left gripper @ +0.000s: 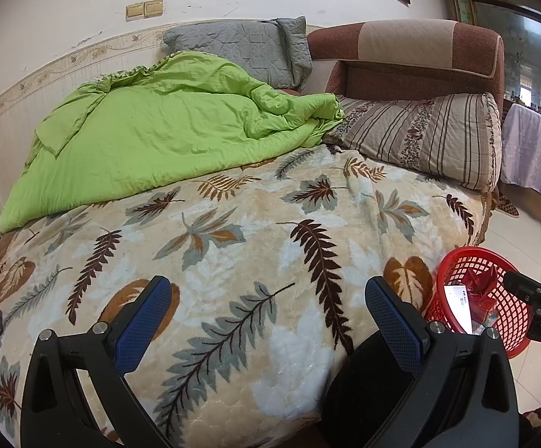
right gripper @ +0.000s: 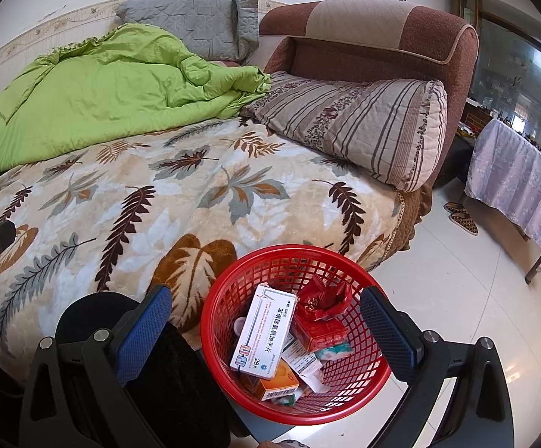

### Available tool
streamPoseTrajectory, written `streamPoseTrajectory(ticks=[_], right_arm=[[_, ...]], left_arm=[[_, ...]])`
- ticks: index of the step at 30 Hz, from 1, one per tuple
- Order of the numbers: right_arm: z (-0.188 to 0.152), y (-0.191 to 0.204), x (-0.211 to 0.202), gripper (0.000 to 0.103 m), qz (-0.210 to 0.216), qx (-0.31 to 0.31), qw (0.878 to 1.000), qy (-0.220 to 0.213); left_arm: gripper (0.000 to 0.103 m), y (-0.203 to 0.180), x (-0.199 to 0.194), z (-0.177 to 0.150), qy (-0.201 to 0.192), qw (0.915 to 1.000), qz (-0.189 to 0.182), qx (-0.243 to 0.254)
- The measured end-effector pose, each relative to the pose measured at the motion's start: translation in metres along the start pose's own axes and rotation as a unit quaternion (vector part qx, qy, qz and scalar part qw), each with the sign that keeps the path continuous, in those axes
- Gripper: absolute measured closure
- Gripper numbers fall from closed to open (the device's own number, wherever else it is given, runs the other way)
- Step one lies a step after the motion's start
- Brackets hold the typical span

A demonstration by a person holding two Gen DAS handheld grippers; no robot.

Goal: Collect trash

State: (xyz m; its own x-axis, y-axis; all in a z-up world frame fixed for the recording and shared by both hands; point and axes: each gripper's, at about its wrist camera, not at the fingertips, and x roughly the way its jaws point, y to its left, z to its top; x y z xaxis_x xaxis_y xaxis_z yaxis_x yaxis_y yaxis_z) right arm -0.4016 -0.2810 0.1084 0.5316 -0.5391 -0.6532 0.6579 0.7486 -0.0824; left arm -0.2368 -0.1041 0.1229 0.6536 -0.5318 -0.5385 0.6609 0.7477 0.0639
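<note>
left hand-held gripper (left gripper: 268,311) | black frame | blue textured pads (left gripper: 141,323) | silver screws | right hand-held gripper (right gripper: 266,323) | same

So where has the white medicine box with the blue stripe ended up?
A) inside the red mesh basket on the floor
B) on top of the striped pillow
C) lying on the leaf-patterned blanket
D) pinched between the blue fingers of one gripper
A: the white medicine box lies inside the red mesh basket with other packets, while the right gripper hangs open above it, holding nothing.
</note>
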Motion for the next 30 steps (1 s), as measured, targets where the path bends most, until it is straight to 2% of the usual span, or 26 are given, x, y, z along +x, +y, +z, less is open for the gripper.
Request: streamPoseTrajectory(ticks=[30], right_arm=[[-0.0005,0.0016,-0.0008,0.001,0.0,0.0,1.0,-0.001]], left_arm=[[0.0,-0.001,-0.0019,0.0,-0.002,1.0,-0.001,-0.001]])
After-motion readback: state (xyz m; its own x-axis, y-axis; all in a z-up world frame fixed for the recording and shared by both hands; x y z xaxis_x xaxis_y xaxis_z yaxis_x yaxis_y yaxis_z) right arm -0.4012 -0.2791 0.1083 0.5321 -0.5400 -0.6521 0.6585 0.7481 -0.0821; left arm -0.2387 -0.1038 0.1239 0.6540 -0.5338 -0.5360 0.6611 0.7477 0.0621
